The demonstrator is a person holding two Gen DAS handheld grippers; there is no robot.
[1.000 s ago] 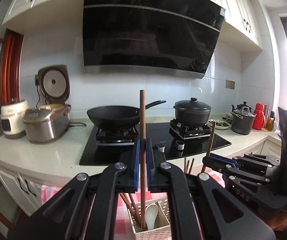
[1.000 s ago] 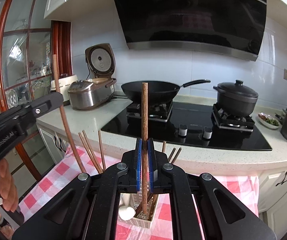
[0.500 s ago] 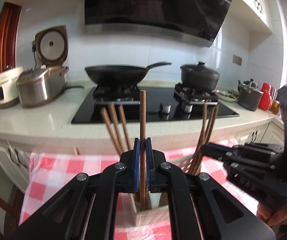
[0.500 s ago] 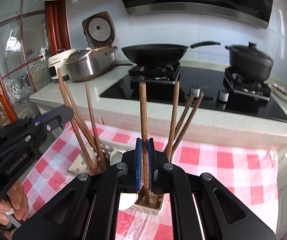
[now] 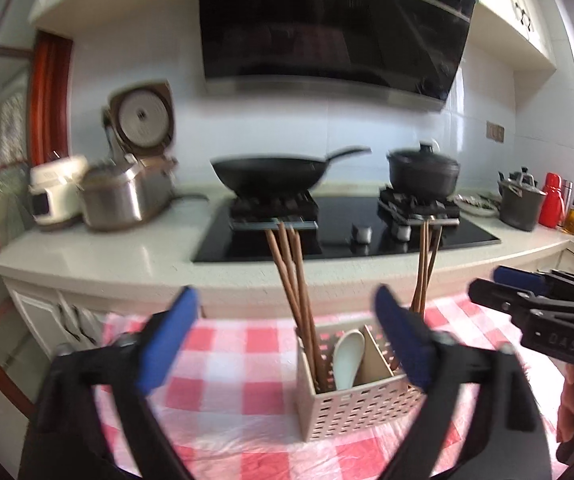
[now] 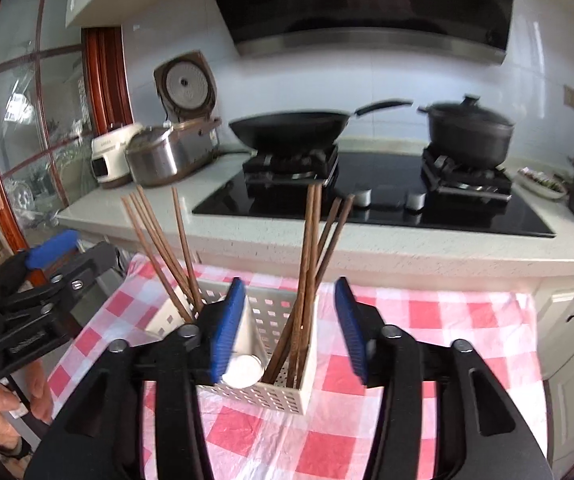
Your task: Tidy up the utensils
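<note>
A beige perforated utensil holder (image 5: 361, 410) stands on the red-checked tablecloth; it also shows in the right wrist view (image 6: 287, 394). Several brown chopsticks (image 5: 293, 280) stand in its left compartment and several more (image 5: 425, 268) in its right one; in the right wrist view they show as a left bundle (image 6: 159, 246) and a right bundle (image 6: 311, 264). A white spoon (image 5: 347, 360) leans inside. My left gripper (image 5: 285, 338) is open and empty before the holder. My right gripper (image 6: 289, 326) is open and empty around the right bundle, not touching.
Behind the table runs a white counter (image 5: 99, 248) with a black hob, a wok (image 5: 271, 174), a lidded pot (image 5: 423, 170) and rice cookers (image 5: 127, 196). The range hood hangs above. The right gripper shows at the right edge of the left wrist view (image 5: 535, 304).
Both grippers have opened and let go of their chopsticks, which now stand in the holder. Both grippers have pulled back and up a little.
</note>
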